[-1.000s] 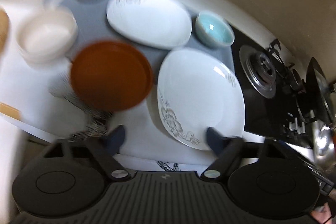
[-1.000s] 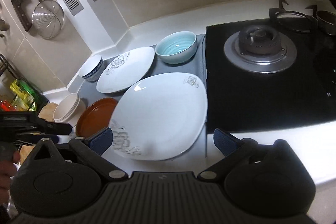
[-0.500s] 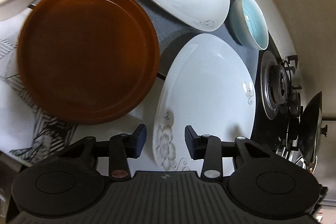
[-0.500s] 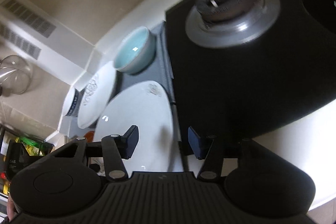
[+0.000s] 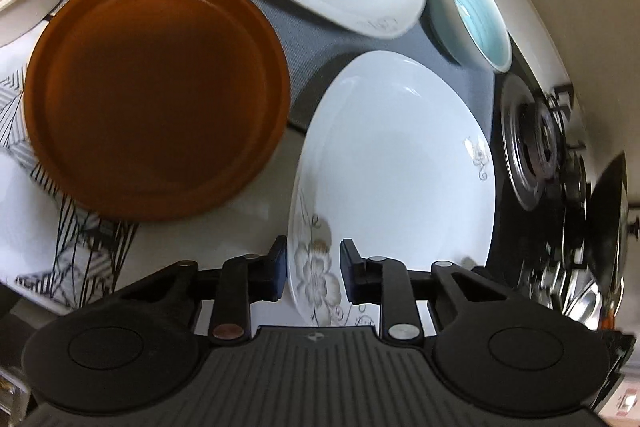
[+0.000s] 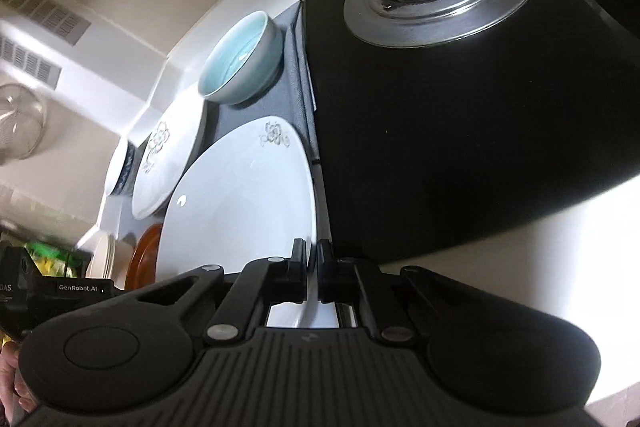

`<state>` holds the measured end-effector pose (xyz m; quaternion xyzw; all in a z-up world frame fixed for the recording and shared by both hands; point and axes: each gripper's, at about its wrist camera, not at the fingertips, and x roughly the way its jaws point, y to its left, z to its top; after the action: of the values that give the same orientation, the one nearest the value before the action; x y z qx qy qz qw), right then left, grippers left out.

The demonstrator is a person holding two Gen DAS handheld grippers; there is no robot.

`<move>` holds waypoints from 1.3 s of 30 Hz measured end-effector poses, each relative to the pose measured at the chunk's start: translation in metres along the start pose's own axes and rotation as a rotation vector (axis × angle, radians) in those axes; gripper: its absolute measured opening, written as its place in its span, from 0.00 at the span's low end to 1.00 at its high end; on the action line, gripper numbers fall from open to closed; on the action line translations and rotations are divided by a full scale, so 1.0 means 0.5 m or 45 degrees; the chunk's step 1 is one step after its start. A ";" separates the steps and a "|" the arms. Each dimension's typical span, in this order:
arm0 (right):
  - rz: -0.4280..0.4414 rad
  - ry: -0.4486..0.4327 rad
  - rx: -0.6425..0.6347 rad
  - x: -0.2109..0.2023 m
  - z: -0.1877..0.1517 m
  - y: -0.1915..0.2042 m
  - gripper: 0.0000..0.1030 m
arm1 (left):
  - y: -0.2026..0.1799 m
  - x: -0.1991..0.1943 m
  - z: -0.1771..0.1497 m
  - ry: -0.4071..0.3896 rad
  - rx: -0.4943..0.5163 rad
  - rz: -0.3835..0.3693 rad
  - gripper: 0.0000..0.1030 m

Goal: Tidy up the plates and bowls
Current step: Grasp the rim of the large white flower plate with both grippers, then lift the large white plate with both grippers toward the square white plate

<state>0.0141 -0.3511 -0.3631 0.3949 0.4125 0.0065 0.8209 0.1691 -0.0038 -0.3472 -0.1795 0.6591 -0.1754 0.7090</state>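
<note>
Now "GenRobot.AI" reads on the left gripper (image 6: 60, 287), half-closed astride the flowered plate (image 5: 396, 163) rim; right gripper (image 6: 312, 267) pinches the opposite edge.

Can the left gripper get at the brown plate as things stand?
Probably not right away: the left gripper straddles the near rim of the large white floral plate, jaws partly closed. The brown plate lies uncovered beside it, so after backing off, the way looks free.

The near plate (image 5: 396, 163) is white with grey flowers. The round plate (image 5: 156, 91) is rust-brown. The bowl (image 6: 240, 61) is pale turquoise inside.
</note>
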 end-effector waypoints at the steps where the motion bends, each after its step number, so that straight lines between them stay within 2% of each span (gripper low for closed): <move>1: 0.011 0.008 0.003 -0.003 -0.002 -0.005 0.05 | 0.002 0.002 -0.003 0.008 0.000 -0.004 0.27; 6: 0.036 -0.002 0.019 0.001 0.001 -0.011 0.07 | 0.012 0.022 0.026 0.010 -0.087 -0.034 0.27; 8: 0.036 -0.007 0.021 0.007 0.004 -0.009 0.08 | 0.002 0.020 0.033 -0.016 -0.061 -0.003 0.27; 9: 0.025 -0.005 0.014 0.008 0.004 -0.005 0.07 | -0.004 0.018 0.034 -0.030 -0.041 0.028 0.22; 11: 0.002 -0.006 -0.019 0.001 0.000 0.005 0.06 | -0.013 0.010 0.026 -0.046 -0.002 0.066 0.19; 15: -0.018 0.006 -0.053 -0.031 -0.018 0.010 0.07 | -0.010 -0.014 -0.013 -0.042 0.058 0.055 0.15; 19: 0.011 0.020 -0.032 -0.040 -0.031 -0.009 0.06 | 0.009 -0.004 -0.027 -0.010 0.036 0.031 0.15; 23: 0.038 0.016 0.015 -0.036 -0.024 -0.021 0.07 | 0.027 0.004 -0.001 0.023 -0.028 -0.008 0.16; 26: 0.041 0.005 0.028 -0.027 -0.008 -0.019 0.09 | 0.019 0.012 0.035 0.016 -0.033 0.001 0.17; 30: 0.044 0.035 0.034 -0.009 0.006 -0.020 0.10 | -0.016 0.028 0.058 0.007 0.074 0.037 0.19; 34: 0.093 0.074 0.096 0.004 0.001 -0.036 0.10 | -0.031 0.033 0.063 0.009 0.162 0.045 0.19; 39: 0.118 0.089 0.131 0.014 -0.001 -0.041 0.11 | -0.024 0.037 0.067 0.031 0.140 0.017 0.18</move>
<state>0.0119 -0.3625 -0.3815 0.4549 0.4222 0.0370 0.7832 0.2036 -0.0226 -0.3554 -0.1336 0.6583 -0.2087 0.7108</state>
